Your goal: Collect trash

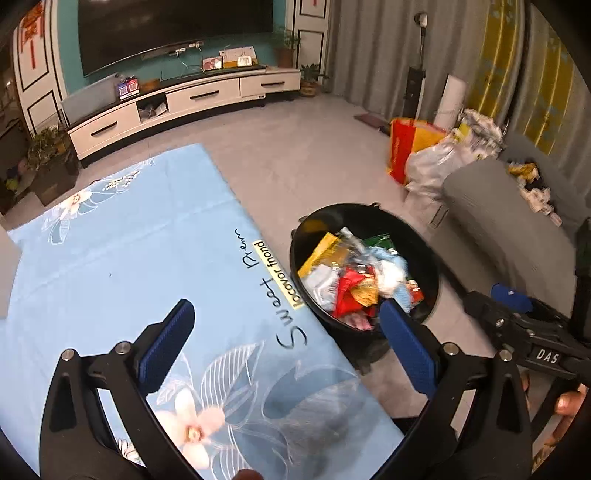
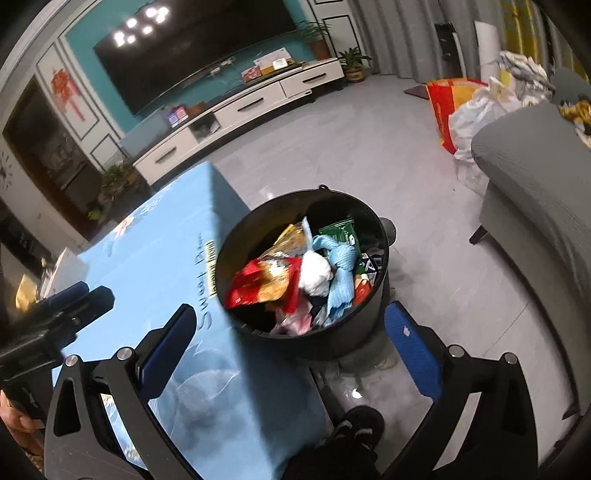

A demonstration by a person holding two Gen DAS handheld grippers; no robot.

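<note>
Trash (image 2: 295, 280) fills a round black bucket (image 2: 373, 332) on the grey tiled floor (image 2: 332, 147): crinkled red and yellow wrappers, a green packet, a white wad and a pale blue cloth, all loosely heaped. The bucket stands just beside the edge of the surface (image 1: 110, 258), which is draped in a smooth light-blue cloth printed with flowers and script.

Both grippers are released, with nothing between their ribbed blue pads: the left gripper (image 1: 288, 347) hangs over the cloth's edge, the right gripper (image 2: 291, 350) above the bucket's near rim.

A grey sofa (image 2: 535, 177) sits to the right, with plastic bags (image 1: 432, 162) piled behind it. A long white cabinet (image 1: 192, 99) runs under a dark television (image 1: 173, 29).

Only the right view shows a dark shoe (image 2: 362, 428) on the floor; only the left view shows a floor lamp (image 1: 419, 44) by the curtains.
</note>
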